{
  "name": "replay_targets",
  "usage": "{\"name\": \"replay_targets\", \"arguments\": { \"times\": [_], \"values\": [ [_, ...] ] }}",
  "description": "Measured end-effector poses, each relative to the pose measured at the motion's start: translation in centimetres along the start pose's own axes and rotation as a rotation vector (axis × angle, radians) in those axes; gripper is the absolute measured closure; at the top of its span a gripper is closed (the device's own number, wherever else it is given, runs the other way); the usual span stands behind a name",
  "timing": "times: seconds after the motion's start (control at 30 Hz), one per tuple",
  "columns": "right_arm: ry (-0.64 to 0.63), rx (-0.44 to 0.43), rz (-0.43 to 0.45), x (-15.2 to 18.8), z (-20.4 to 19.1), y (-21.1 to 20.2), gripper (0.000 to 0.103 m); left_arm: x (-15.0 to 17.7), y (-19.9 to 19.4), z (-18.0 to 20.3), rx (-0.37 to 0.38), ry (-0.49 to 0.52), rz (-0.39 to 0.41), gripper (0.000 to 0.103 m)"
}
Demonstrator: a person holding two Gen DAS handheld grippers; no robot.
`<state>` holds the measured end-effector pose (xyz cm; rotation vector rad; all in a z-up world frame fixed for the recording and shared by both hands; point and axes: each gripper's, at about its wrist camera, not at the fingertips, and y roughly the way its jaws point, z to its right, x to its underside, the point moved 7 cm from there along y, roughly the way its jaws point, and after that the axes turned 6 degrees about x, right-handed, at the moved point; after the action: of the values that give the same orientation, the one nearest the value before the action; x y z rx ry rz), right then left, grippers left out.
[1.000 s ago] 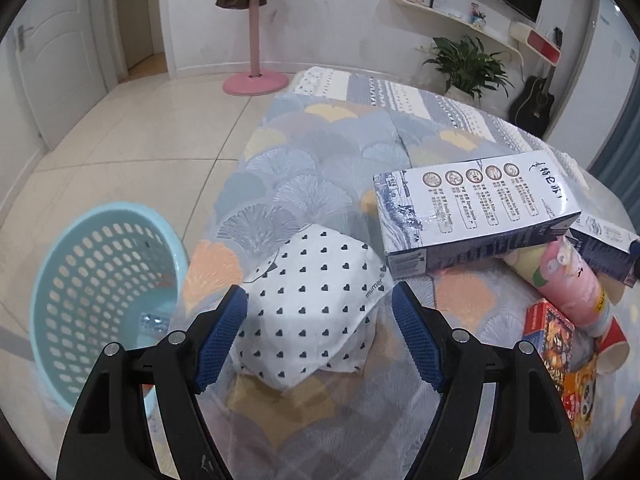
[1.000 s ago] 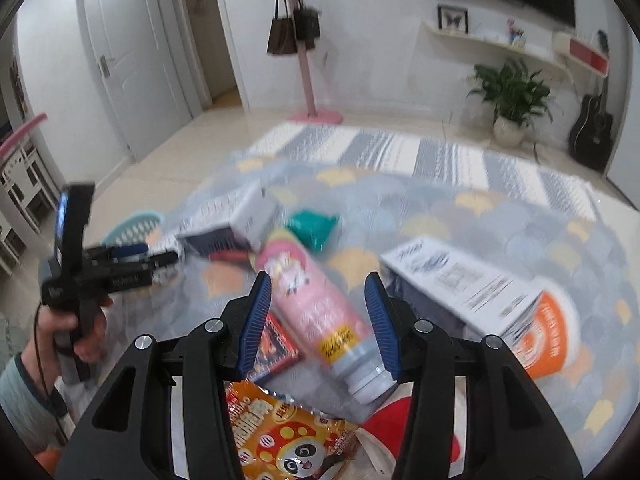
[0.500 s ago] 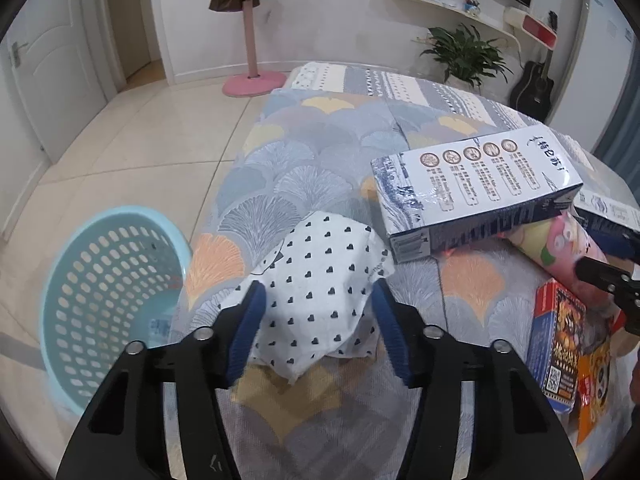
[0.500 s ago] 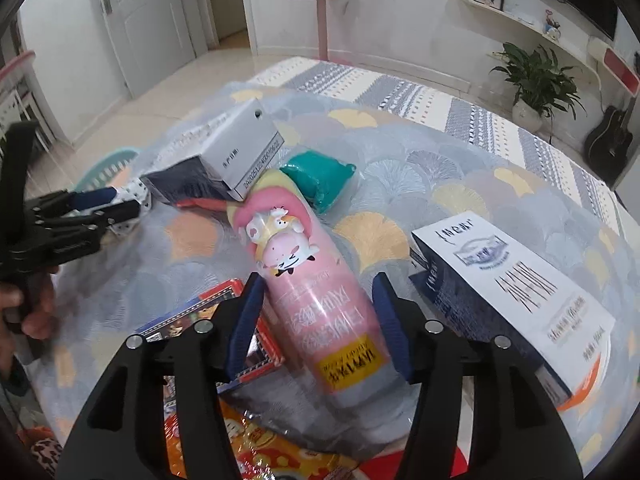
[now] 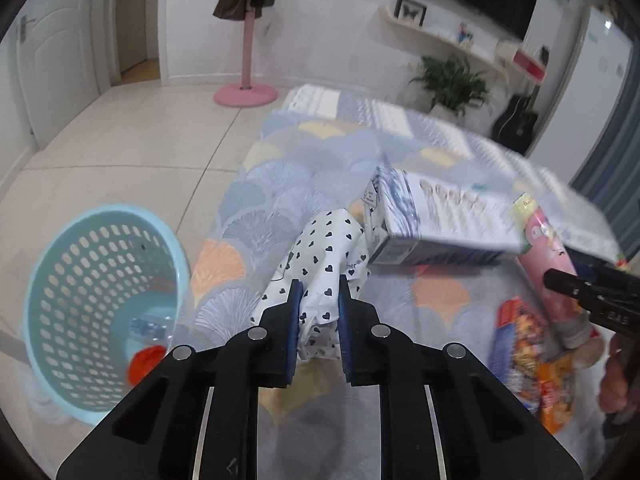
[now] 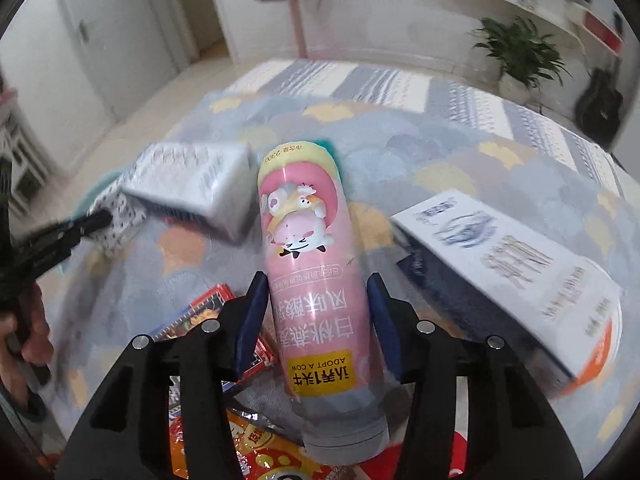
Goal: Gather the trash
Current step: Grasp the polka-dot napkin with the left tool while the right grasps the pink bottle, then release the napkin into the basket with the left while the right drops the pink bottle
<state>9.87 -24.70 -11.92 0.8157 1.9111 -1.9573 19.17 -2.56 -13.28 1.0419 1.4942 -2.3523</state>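
Note:
A white wrapper with black hearts point(image 5: 328, 240) lies crumpled on the patterned bedspread point(image 5: 304, 184). My left gripper point(image 5: 319, 284) pinches its near end, and the jaws are still closing with both blue pads pressing the paper. A pink drink bottle point(image 6: 308, 240) with a cartoon cow points away from me. My right gripper point(image 6: 317, 280) straddles its lower half; its jaws are closing too, with the pads against the bottle's sides. A light blue perforated basket point(image 5: 60, 264) stands on the floor left of the bed, holding a clear bottle and a red cap.
A white and blue carton point(image 5: 448, 216) rests beside the wrapper, with a second carton point(image 6: 512, 264) to the right of the bottle. Colourful snack packets point(image 6: 208, 320) lie under the right gripper. A green packet point(image 6: 332, 152) peeks from behind the bottle. A pink coat stand point(image 5: 246, 92) stands on the tiled floor.
The left jaws have closed from wide open onto the heart wrapper, crumpling it and lifting it slightly. The right gripper has sunk over the pink bottle and closed on its sides.

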Motion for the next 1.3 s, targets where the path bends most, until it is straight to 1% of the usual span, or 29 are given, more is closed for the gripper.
{"name": "replay_targets", "arguments": {
  "times": [0.13,0.23,0.3,0.33,0.43,0.53,0.57,0.63,0.67,0.73,0.8,0.83,0.87,1.0,1.1,1.17,1.3],
  "values": [
    [0.053,-0.009,0.078,-1.6,0.3,-3.3,0.056,-0.9,-2.4,0.5,0.042,-0.010,0.063,0.090],
    [0.031,-0.004,0.160,-3.6,-1.1,-6.5,0.056,-1.9,-4.5,0.4,0.065,-0.025,0.117,0.090],
    [-0.005,-0.018,0.211,-4.9,-3.3,-8.5,0.056,-2.5,-6.3,-0.1,0.077,-0.043,0.161,0.090],
    [-0.027,-0.037,0.232,-5.6,-5.0,-9.5,0.056,-2.9,-7.4,-0.6,0.079,-0.055,0.187,0.090],
    [-0.075,-0.099,0.259,-6.8,-9.3,-11.2,0.056,-3.6,-9.7,-2.2,0.074,-0.081,0.237,0.090],
    [-0.136,-0.154,0.281,-8.0,-14.5,-12.2,0.056,-4.1,-12.4,-4.8,0.043,-0.113,0.291,0.090],
    [-0.158,-0.183,0.281,-8.5,-17.1,-12.2,0.056,-4.1,-13.4,-6.0,0.027,-0.128,0.310,0.090],
    [-0.182,-0.216,0.275,-8.8,-20.1,-12.0,0.056,-4.0,-15.1,-8.6,-0.014,-0.157,0.339,0.090],
    [-0.199,-0.239,0.271,-9.1,-22.5,-11.8,0.056,-3.9,-15.6,-9.6,-0.028,-0.169,0.347,0.090],
    [-0.222,-0.270,0.262,-9.2,-25.7,-11.2,0.056,-3.4,-16.8,-12.6,-0.059,-0.218,0.362,0.090],
    [-0.241,-0.300,0.239,-9.2,-29.0,-10.0,0.056,-3.0,-17.3,-14.9,-0.093,-0.258,0.365,0.090],
    [-0.246,-0.316,0.223,-9.2,-30.4,-9.4,0.056,-2.5,-17.6,-16.5,-0.138,-0.279,0.361,0.090],
    [-0.249,-0.338,0.198,-9.0,-32.0,-8.4,0.057,-2.1,-17.7,-17.2,-0.155,-0.288,0.358,0.090],
    [-0.248,-0.374,0.115,-8.1,-35.8,-4.5,0.057,-0.6,-17.1,-20.3,-0.180,-0.341,0.332,0.090],
    [-0.239,-0.384,0.025,-6.7,-37.9,-0.9,0.058,0.5,-16.0,-22.5,-0.190,-0.389,0.310,0.090],
    [-0.241,-0.363,-0.031,-5.7,-38.9,1.6,0.058,1.5,-14.6,-23.9,-0.187,-0.423,0.285,0.090],
    [-0.248,-0.315,-0.091,-4.1,-39.8,5.0,0.058,3.0,-12.0,-25.5,-0.190,-0.439,0.228,0.090]
  ]
}}
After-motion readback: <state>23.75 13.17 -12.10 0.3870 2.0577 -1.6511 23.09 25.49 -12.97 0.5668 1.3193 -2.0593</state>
